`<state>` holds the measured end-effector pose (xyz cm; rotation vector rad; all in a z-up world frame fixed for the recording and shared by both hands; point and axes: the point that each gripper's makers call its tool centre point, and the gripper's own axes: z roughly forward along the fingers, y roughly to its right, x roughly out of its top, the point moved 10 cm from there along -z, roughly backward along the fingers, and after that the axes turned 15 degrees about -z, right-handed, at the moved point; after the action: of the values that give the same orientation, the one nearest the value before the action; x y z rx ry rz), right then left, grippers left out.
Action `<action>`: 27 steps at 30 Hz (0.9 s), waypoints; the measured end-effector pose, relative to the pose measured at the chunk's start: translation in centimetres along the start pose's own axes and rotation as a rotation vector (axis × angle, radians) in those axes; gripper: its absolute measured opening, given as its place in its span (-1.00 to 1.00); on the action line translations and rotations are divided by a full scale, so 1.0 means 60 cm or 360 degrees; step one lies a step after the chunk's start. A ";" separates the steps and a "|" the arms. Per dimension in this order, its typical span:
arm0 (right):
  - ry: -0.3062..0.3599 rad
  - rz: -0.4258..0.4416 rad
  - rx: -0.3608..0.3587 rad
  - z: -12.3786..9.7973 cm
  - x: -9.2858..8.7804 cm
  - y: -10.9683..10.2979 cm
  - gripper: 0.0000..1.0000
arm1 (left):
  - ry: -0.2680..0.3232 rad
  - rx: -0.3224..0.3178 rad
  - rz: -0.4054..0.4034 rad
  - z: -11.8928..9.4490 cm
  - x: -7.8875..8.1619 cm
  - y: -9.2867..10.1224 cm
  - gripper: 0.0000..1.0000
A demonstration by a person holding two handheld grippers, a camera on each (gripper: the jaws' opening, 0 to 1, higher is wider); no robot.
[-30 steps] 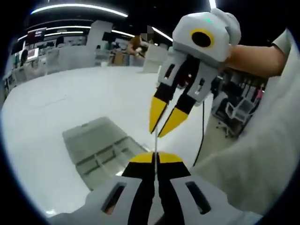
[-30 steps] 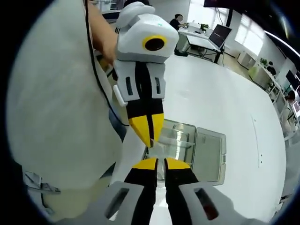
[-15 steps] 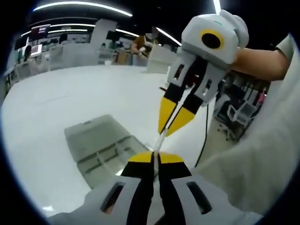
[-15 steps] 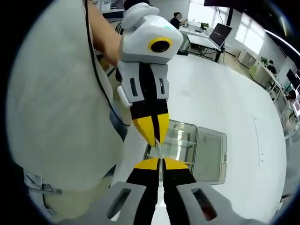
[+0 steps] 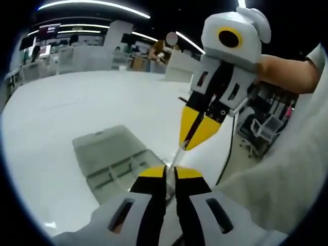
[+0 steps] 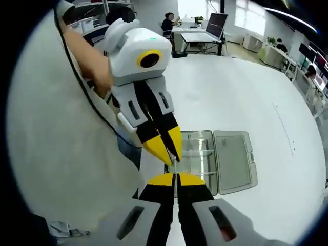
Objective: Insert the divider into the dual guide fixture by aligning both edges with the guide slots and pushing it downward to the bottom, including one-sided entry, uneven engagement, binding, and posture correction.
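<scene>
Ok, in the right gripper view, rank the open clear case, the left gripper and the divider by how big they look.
1. Left gripper, though it sits nearer the camera, so its size is inflated.
2. Clear case, lying open on the white table.
3. Divider, just a thin edge-on sliver pinched between both grippers' tips.

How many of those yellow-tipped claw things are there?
2. The left gripper rises from the bottom of the left gripper view; the right gripper faces it from above. Both pinch a thin clear divider.
</scene>
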<state>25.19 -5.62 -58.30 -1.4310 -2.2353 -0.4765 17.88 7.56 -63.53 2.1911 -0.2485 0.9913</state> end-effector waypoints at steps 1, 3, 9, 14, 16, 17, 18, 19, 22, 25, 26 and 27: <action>-0.0004 0.0018 -0.0001 0.000 0.000 0.001 -1.00 | 0.0002 0.0002 -0.0005 0.000 0.000 0.000 -0.94; -0.0002 0.0105 0.0011 0.001 -0.001 0.001 -1.00 | -0.0001 0.0002 -0.0003 0.001 0.000 -0.001 -0.94; 0.0031 0.0283 0.0025 -0.002 -0.002 0.007 -1.00 | 0.0004 0.0003 -0.0003 0.003 0.002 -0.001 -0.91; 0.0051 0.0422 0.0041 -0.004 -0.005 0.008 -1.00 | -0.0003 -0.0004 0.0001 0.006 0.003 0.000 -0.88; 0.0058 0.0463 0.0041 -0.005 -0.006 0.009 -1.00 | -0.0003 -0.0004 0.0003 0.007 0.004 0.000 -0.88; 0.0057 0.0466 0.0039 -0.005 -0.006 0.009 -1.00 | -0.0003 -0.0004 0.0005 0.007 0.004 0.000 -0.88; 0.0056 0.0486 0.0040 -0.006 -0.006 0.008 -1.00 | -0.0002 -0.0003 0.0006 0.008 0.005 0.000 -0.87; 0.0054 0.0478 0.0040 -0.005 -0.006 0.008 -1.00 | -0.0003 -0.0003 0.0003 0.008 0.005 0.001 -0.87; 0.0049 0.0516 0.0044 -0.005 -0.007 0.007 -1.00 | -0.0011 -0.0007 -0.0002 0.010 0.004 0.001 -0.86; 0.0055 0.0551 0.0049 -0.006 -0.009 0.006 -1.00 | -0.0015 -0.0017 -0.0007 0.011 0.003 0.002 -0.86; 0.0057 0.0574 0.0051 -0.006 -0.010 0.007 -1.00 | -0.0013 -0.0019 -0.0010 0.011 0.003 0.002 -0.86; 0.0058 0.0595 0.0051 -0.007 -0.010 0.007 -1.00 | -0.0010 -0.0020 -0.0014 0.011 0.003 0.002 -0.86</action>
<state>25.86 -6.09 -58.25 -1.7555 -1.8763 -0.3360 18.35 7.02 -63.65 2.1825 -0.2472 0.9758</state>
